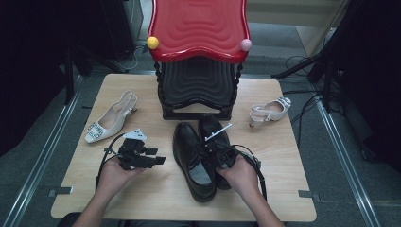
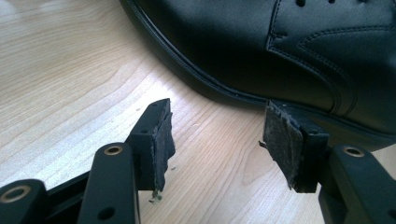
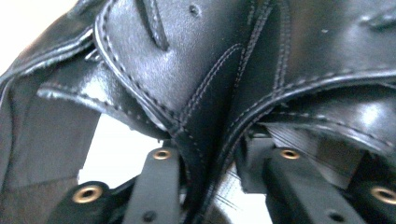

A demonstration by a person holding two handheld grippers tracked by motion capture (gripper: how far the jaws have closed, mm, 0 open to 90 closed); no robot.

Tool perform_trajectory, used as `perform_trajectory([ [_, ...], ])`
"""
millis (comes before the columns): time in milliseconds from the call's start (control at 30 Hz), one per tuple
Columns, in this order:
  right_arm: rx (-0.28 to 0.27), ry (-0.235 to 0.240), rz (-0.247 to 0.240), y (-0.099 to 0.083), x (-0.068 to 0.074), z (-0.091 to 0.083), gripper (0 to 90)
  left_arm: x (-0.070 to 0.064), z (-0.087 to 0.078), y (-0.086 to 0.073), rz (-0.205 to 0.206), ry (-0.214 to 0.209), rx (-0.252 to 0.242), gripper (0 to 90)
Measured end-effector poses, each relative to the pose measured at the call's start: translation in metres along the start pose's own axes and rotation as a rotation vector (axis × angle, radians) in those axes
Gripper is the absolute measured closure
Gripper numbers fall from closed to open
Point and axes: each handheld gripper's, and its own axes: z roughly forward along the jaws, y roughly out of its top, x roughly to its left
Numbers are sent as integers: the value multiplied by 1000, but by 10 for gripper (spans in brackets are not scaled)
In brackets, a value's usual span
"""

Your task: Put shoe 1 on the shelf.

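Nearest us, our right gripper pinches both black shoes by their collars, long axes toward twelve o'clock, while our left gripper, jaws apart, waits at nine o'clock.

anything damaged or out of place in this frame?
Yes: the pads on the left gripper fingers look frayed and ragged at the edges, with crumbs on the table beneath. The white heels are split up: one far left, the other far right. The black shoes sit paired.
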Motion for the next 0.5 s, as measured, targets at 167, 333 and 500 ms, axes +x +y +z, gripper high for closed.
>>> perform_trajectory([
  [167,11,17,46,-2,-14,-9,821,3,-1,-1,-7,9,-1,426],
  [333,16,91,76,-6,-27,-26,829,5,-2,-1,-14,16,-6,428],
  [500,-12,207,91,-4,-22,-44,824,5,-2,-2,-13,19,-4,428],
])
